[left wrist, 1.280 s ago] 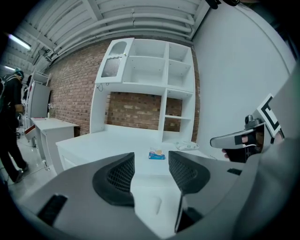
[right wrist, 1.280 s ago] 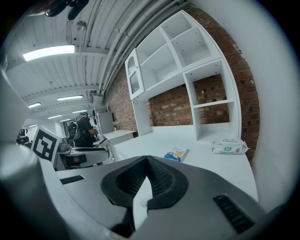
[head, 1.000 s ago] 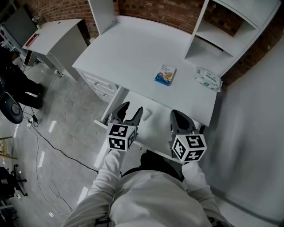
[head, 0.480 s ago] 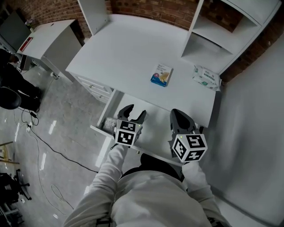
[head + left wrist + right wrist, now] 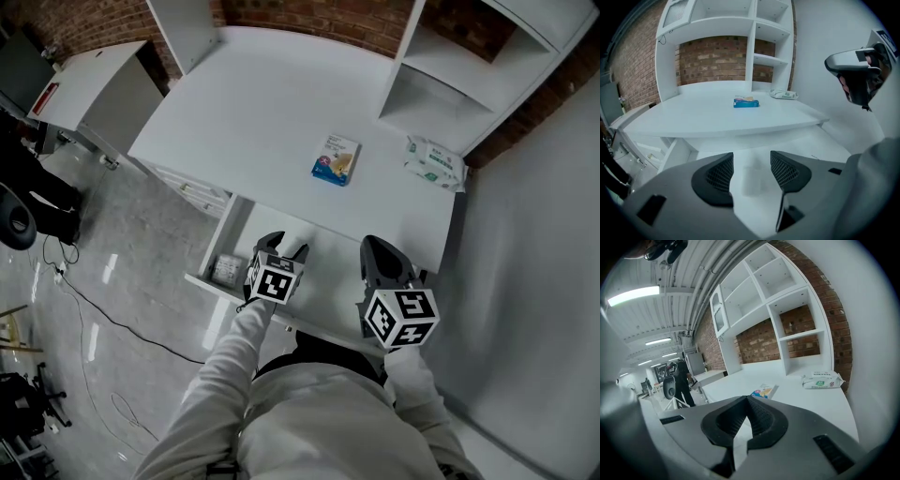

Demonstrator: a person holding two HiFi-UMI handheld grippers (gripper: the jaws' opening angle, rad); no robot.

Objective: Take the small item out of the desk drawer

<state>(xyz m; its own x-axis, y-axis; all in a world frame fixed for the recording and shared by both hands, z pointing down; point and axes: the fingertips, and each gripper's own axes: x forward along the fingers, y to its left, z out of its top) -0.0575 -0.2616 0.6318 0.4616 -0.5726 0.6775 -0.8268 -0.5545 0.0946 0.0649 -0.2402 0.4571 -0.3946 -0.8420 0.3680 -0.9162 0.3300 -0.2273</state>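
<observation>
While the left tongs (image 5: pixel 284 248), black and two-jawed, hang w/ jaws spread wide, having just opened further, over the white pulled-out desk drawer (image 5: pixel 330 279), a faint pale flat block (image 5: pixel 752 180) shows on the drawer floor in the gap betw. them, untouched. It's prob. the small item, tho too blurred to be sure. The right tongs (image 5: pixel 748 401) sit beside, jaws pressed together on nothing. Risks: the block is white on white & looks thin, so the pads may close on the floor & skid over it, or nudge it back under the white tabletop (image 5: pixel 253 112). Contents: the drawer also holds a small greyish packet (image 5: pixel 225 270) at its left end, apart from the left tongs. Farther off, the tabletop carries a blue-and-cream flat packet (image 5: pixel 337 158) & a white-green wipes pack (image 5: pixel 435 161). The white shelf cubby (image 5: pixel 441 89) behind shows nothing inside.
</observation>
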